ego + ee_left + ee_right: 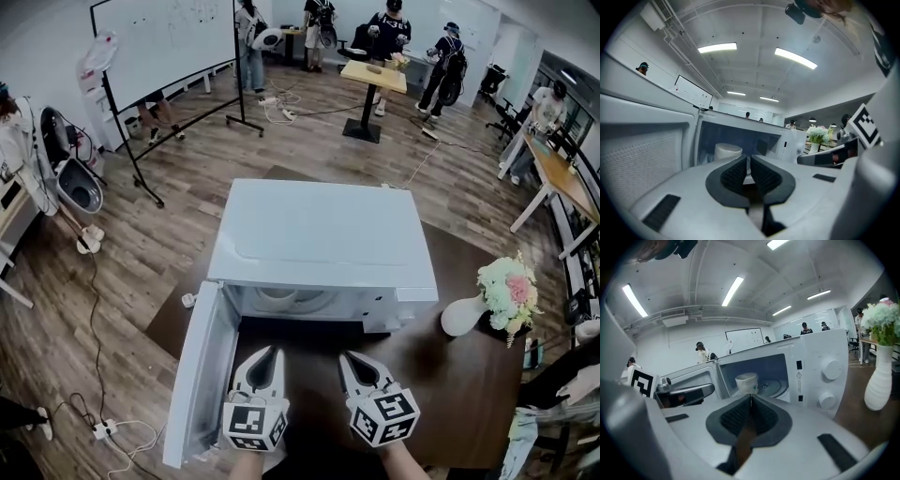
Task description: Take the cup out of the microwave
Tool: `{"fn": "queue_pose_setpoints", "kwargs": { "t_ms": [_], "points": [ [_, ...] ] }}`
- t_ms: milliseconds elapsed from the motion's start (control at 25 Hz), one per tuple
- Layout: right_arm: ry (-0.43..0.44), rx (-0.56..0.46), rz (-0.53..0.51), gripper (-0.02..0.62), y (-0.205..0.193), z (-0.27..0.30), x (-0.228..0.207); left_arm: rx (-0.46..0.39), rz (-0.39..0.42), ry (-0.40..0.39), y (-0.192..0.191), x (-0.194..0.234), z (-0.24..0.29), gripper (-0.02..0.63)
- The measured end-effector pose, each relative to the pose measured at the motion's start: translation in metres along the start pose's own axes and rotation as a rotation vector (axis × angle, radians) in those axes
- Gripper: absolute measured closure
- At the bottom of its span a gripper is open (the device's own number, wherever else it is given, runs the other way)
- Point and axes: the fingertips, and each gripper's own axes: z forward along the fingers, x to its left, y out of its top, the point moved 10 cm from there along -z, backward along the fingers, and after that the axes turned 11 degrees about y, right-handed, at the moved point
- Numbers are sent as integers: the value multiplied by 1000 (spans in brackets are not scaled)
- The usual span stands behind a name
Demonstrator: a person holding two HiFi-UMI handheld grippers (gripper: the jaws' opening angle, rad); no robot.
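Observation:
A white microwave stands on a dark table, its door swung wide open to the left. Inside the cavity a white cup rests toward the left, also seen as the cup beside the glass turntable. My left gripper and right gripper hover side by side just in front of the opening, pointing at it. The left gripper is shut with nothing in it. Empty too is the right gripper, its jaws pressed together. Neither touches the cup.
A white vase of flowers stands on the table right of the microwave, close to its two knobs. The open door walls off the left side. Several people, other tables and a whiteboard are far behind.

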Motion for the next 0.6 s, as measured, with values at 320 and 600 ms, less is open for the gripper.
{"fn": "queue_pose_setpoints", "kwargs": {
  "t_ms": [320,600],
  "points": [
    [13,33,37,600,-5,28,-17,-22,-4,43,0,5,42,361],
    [4,52,59,600,-10,36,-26,-10,14,91,-3,5,77,122]
  ]
}}
